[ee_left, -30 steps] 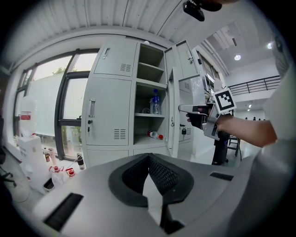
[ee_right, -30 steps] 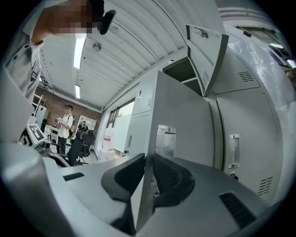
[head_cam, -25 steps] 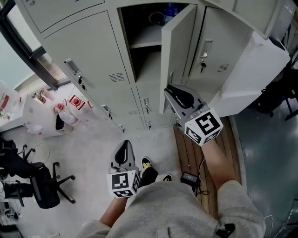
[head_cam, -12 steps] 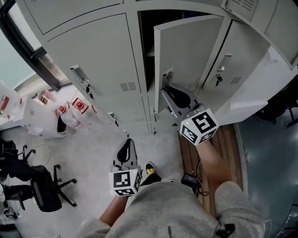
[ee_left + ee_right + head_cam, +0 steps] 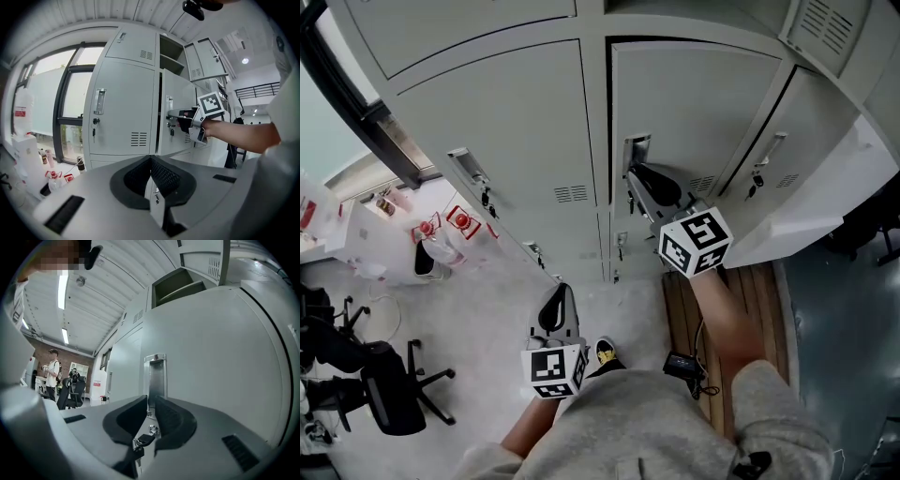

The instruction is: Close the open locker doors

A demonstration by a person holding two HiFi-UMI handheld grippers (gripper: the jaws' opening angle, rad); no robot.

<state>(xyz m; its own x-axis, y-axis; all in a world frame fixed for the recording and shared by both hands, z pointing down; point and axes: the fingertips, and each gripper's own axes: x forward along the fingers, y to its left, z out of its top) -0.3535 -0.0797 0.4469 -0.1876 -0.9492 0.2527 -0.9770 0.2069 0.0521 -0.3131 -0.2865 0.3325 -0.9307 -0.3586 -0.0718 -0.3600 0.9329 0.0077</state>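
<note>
locker door point(image 5: 694, 112) | pale grey, upright | nrly shut, thin gap at handle point(image 5: 636, 150) edge

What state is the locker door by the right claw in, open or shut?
Nearly shut: the locker door shows a thin dark gap along its edge.

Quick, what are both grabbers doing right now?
Left gripper: closed, holding nothing.
Right gripper: jaws slightly apart at the door handle; whether it grips can't be told.
</note>
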